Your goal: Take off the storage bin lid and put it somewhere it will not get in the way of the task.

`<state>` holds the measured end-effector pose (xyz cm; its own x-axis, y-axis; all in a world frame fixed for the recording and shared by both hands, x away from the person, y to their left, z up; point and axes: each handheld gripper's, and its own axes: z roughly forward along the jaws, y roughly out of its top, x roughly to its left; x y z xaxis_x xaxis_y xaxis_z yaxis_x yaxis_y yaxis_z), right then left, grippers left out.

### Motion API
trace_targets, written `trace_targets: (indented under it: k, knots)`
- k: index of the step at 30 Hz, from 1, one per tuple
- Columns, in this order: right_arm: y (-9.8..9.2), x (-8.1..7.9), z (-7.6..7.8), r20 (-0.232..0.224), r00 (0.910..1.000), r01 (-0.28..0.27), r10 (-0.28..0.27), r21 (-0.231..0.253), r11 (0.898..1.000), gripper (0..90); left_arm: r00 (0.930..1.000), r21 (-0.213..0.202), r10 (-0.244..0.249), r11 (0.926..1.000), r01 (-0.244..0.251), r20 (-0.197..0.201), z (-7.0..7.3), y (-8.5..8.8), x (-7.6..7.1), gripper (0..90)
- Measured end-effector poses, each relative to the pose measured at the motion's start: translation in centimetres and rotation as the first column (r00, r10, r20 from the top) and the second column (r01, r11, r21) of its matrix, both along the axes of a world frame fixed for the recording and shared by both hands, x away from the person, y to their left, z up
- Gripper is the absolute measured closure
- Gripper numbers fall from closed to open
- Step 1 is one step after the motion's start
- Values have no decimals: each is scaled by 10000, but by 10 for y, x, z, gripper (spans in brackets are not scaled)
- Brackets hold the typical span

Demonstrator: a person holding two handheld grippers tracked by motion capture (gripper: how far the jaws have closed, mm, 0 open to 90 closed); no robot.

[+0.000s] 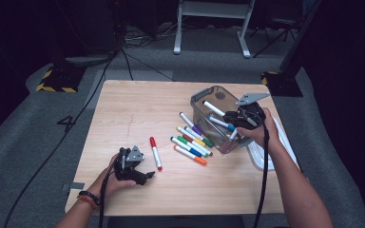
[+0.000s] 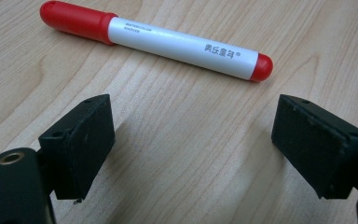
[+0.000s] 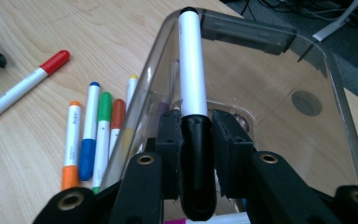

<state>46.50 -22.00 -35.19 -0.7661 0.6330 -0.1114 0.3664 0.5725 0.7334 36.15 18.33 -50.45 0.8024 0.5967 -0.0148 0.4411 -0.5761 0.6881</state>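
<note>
Black-capped marker (image 3: 192, 93), pinched by the right gripper (image 3: 195, 140), points lengthwise into the bin (image 3: 261, 35); the left gripper (image 2: 193, 140), spread, faces the red marker (image 2: 156, 39) lying crosswise.

The red-capped marker (image 2: 156, 41) bears four dark Chinese characters with a small ring mark beside them and two lines of print too small to read, and a dark "4" (image 1: 67, 123) stands on the grey floor.
</note>
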Motion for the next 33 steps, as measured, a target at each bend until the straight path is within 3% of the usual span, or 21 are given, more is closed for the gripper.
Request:
trace_targets:
  k: [10,24,27,31,33]
  knots:
    - [6,24,-20,-812,9958,348,-413,-803,9962,736,10000,-1,-1,10000,1,3,0,0,0,136]
    - [23,37,-38,-1862,9822,-82,-247,-1743,9847,755,10000,0,-2,10000,2,-1,0,0,0,136]
    - [23,38,-38,-1959,9800,-39,-338,-1889,9820,723,10000,-3,-1,10000,1,1,0,0,0,136]
    - [20,36,-35,-1783,9829,175,-464,-1607,9868,640,10000,-1,-2,10000,2,2,0,0,0,136]
    - [15,33,-30,-1569,9864,313,-499,-1187,9924,586,10000,-2,1,10000,-1,0,0,0,0,136]
